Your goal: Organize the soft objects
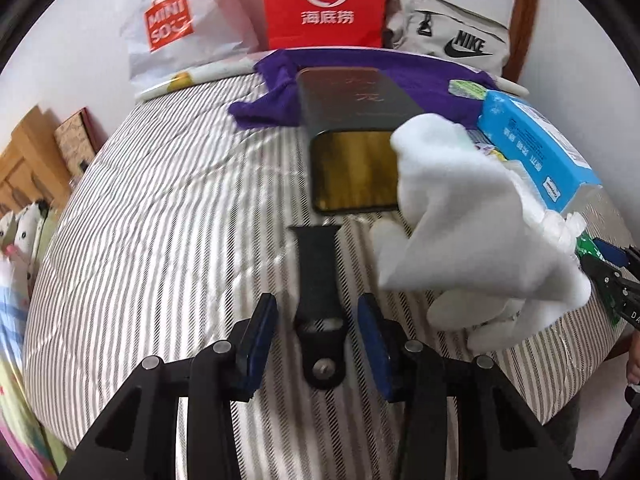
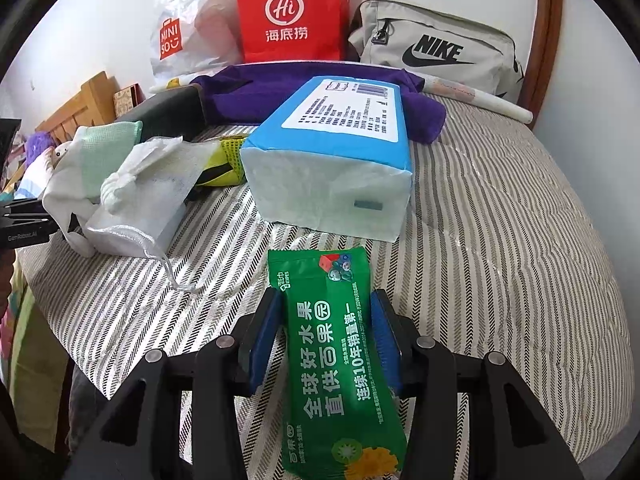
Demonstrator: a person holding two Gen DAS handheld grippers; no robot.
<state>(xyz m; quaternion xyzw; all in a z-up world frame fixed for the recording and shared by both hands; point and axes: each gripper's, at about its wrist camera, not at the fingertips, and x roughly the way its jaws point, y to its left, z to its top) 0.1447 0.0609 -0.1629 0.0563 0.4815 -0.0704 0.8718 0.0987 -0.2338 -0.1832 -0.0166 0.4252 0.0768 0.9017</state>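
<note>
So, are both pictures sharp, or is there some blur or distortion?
Left wrist view: the white cloth and dark box look smeared by motion, and the striped bed cover bulges from the fisheye. Right wrist view: sharper, since print on the green packet is readable; the same bulge, dark corners.

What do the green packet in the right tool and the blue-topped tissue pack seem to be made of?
The green printed wipes packet, between the right tool's fingers, looks like glossy plastic film: it shines and creases. The blue-topped rectangular tissue pack seems wrapped in thin soft plastic, wrinkled, with white tissue showing through.
</note>
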